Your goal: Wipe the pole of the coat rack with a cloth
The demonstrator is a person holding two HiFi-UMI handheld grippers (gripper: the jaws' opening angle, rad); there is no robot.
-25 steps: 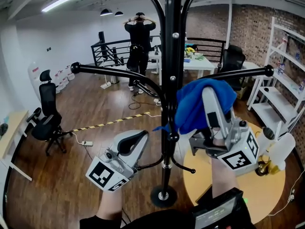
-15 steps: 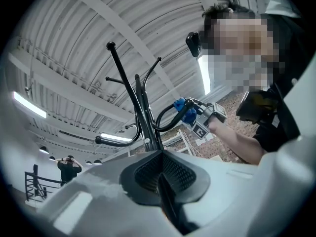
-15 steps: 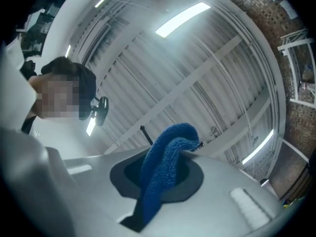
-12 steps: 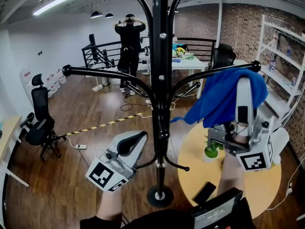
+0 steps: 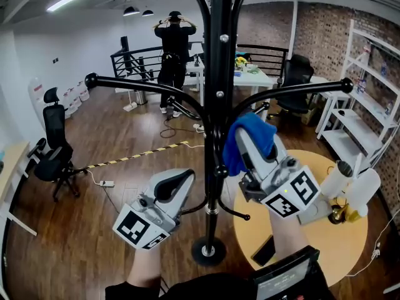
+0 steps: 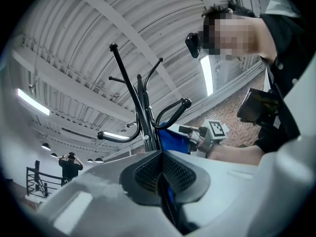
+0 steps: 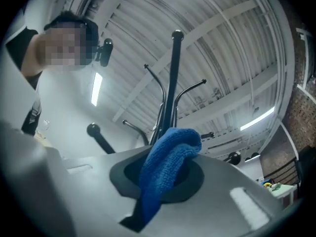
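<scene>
The black coat rack pole [image 5: 220, 74] rises through the middle of the head view. My right gripper [image 5: 244, 144] is shut on a blue cloth [image 5: 255, 135], and the cloth's left edge lies against the pole's right side, below the side arms. In the right gripper view the cloth [image 7: 165, 172] bulges out of the shut jaws, with the pole [image 7: 173, 83] right behind it. My left gripper [image 5: 185, 179] hangs shut just left of the pole, lower down and not touching it. In the left gripper view its pads [image 6: 148, 174] meet with nothing held, and the pole [image 6: 143, 117] stands beyond.
Long rack arms [image 5: 144, 87] stick out left and right, and short hooks curve out near the rack base [image 5: 209, 252]. A round yellow table [image 5: 340, 252] with bottles [image 5: 356, 192] and a phone [image 5: 262, 250] stands right. A white shelf [image 5: 369, 105], an office chair [image 5: 53, 155] and a standing person [image 5: 174, 49] lie farther off.
The right gripper with the cloth swung out to the right, away from the pole, then came back left and lower against it. The left gripper has stayed in place.
</scene>
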